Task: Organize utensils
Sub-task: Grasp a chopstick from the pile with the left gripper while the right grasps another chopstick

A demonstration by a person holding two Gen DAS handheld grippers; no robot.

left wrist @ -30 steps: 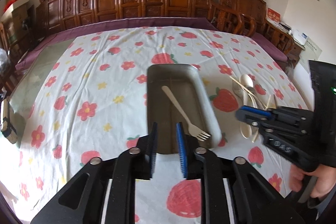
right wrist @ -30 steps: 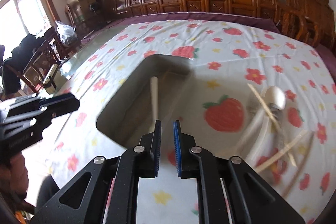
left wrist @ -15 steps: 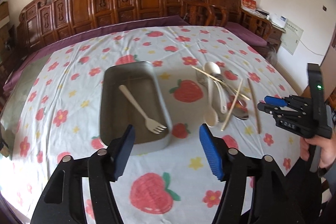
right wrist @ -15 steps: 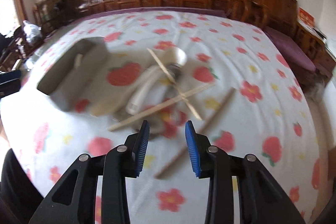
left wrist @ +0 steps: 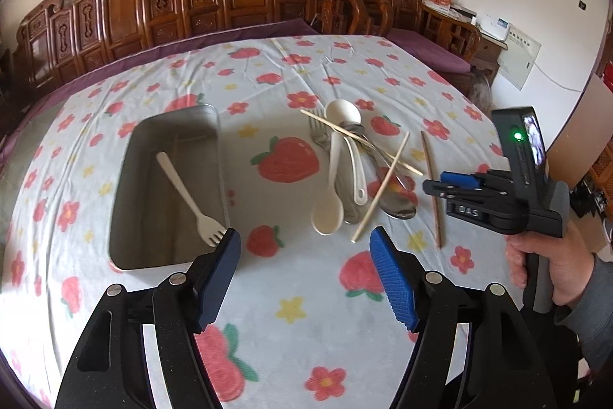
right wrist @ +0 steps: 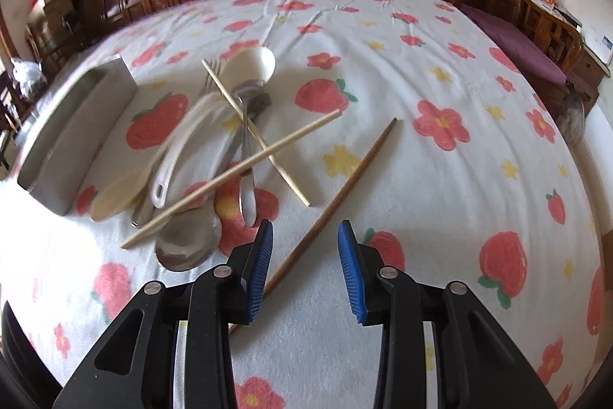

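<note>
The left gripper (left wrist: 304,246) hovers above the strawberry-and-flower printed tablecloth (left wrist: 291,298) with its blue-padded jaws spread wide and nothing between them. Just ahead of it to the left sits a rectangular grey metal tray (left wrist: 130,148), and a cream plastic fork (left wrist: 189,196) lies diagonally inside it, tines toward the near end. To the right of the tray, apart from it, lies a tangled pile: two cream plastic spoons (left wrist: 329,186), a white ladle-shaped spoon (right wrist: 180,148), a steel spoon (right wrist: 189,244), a steel fork (left wrist: 316,133) and two pale bamboo chopsticks (right wrist: 233,175) crossed over them. A dark brown wooden chopstick (right wrist: 337,194) lies alone beside the pile. The right gripper (right wrist: 304,269) is also open, holding nothing, poised low with the near end of the brown chopstick running under its left finger (right wrist: 260,271)
</note>
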